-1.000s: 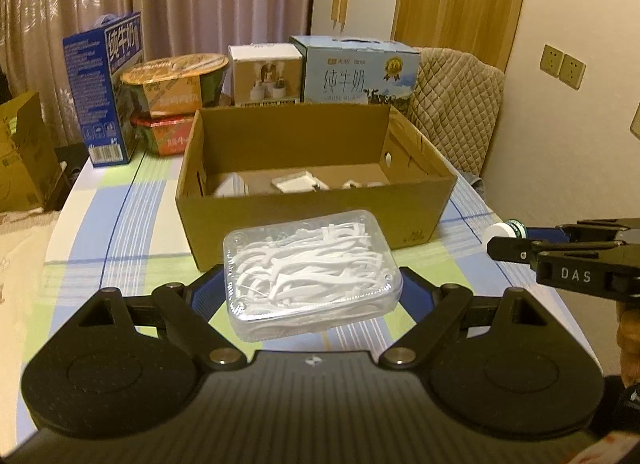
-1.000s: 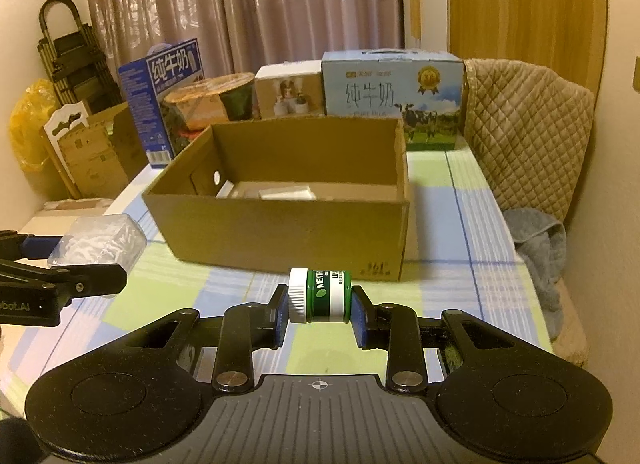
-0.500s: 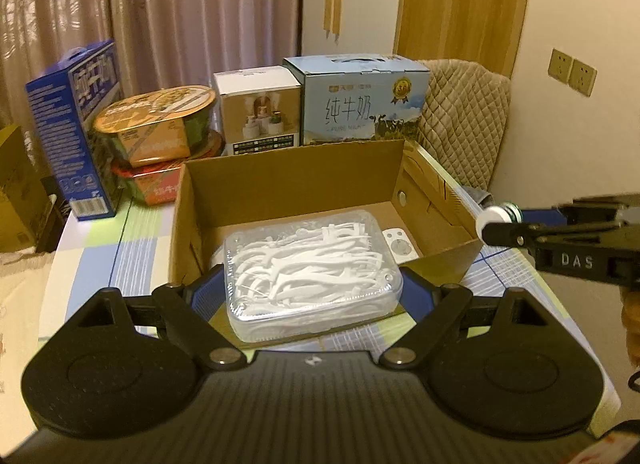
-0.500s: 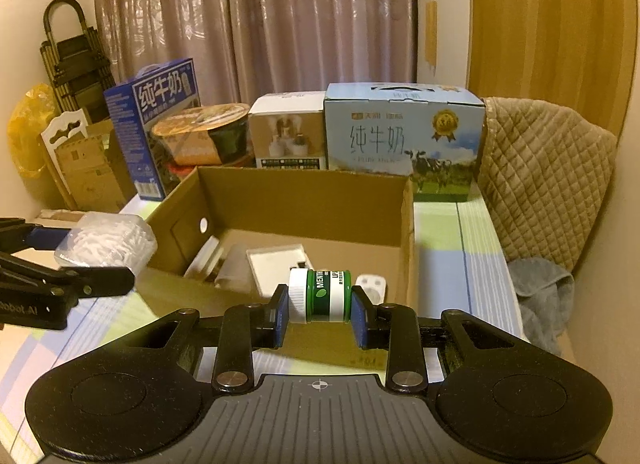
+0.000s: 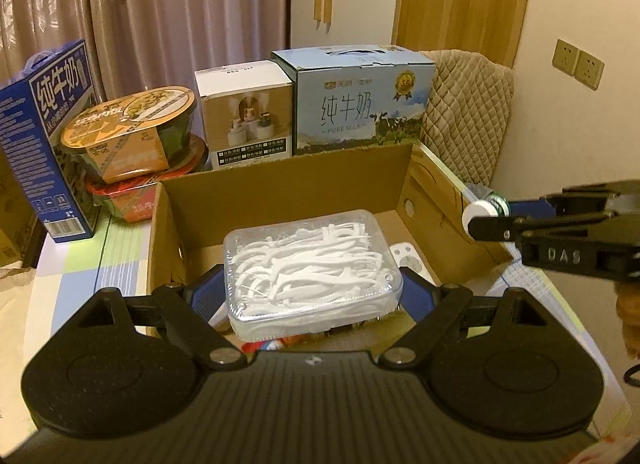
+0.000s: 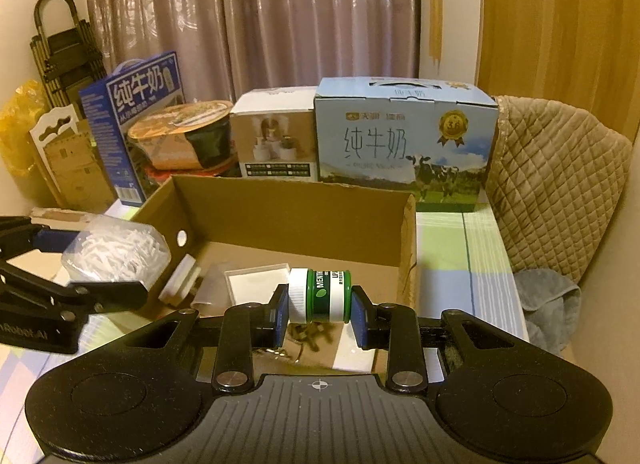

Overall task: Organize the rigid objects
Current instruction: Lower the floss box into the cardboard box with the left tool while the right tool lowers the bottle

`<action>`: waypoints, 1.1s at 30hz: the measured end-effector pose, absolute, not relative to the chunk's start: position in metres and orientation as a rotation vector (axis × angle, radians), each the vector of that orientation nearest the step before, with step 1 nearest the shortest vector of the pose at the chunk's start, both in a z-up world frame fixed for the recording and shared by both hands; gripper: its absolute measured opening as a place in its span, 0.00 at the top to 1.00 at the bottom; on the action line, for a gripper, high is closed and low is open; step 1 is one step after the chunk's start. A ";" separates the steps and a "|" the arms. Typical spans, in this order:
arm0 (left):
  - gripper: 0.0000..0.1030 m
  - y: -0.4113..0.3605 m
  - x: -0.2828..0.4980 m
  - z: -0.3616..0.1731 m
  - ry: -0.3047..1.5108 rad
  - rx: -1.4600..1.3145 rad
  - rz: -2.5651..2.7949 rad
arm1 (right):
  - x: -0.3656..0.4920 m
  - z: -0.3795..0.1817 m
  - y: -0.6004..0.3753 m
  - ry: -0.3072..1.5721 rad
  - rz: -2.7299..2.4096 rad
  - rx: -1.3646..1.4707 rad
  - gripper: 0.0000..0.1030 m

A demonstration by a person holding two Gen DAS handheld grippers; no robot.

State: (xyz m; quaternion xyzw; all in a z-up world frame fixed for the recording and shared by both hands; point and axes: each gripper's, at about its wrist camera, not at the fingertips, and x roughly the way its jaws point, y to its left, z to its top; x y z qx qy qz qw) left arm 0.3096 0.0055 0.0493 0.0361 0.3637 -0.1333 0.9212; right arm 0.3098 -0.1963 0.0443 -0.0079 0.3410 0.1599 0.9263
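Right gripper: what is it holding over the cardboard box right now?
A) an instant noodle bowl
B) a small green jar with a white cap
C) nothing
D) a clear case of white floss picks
B: the right gripper has its pads pressed on both ends of the small green jar, held sideways over the open cardboard box.

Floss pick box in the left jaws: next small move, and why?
Probably lower it a little, then open. The left gripper holds the clear floss pick box over the open cardboard box, with items lying beneath it, so a short descent avoids a drop. The right gripper, shut on the green jar, is also over the box, so keep them apart.
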 end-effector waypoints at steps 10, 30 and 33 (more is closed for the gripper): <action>0.16 -0.002 0.348 0.029 0.790 0.108 -0.270 | 0.341 0.029 -0.197 0.740 0.321 -0.011 0.72; 0.16 -0.007 0.363 0.005 0.831 0.128 -0.272 | 0.354 0.015 -0.199 0.770 0.321 0.005 0.72; 0.16 -0.007 0.364 0.004 0.831 0.128 -0.271 | 0.355 0.015 -0.198 0.772 0.323 0.004 0.72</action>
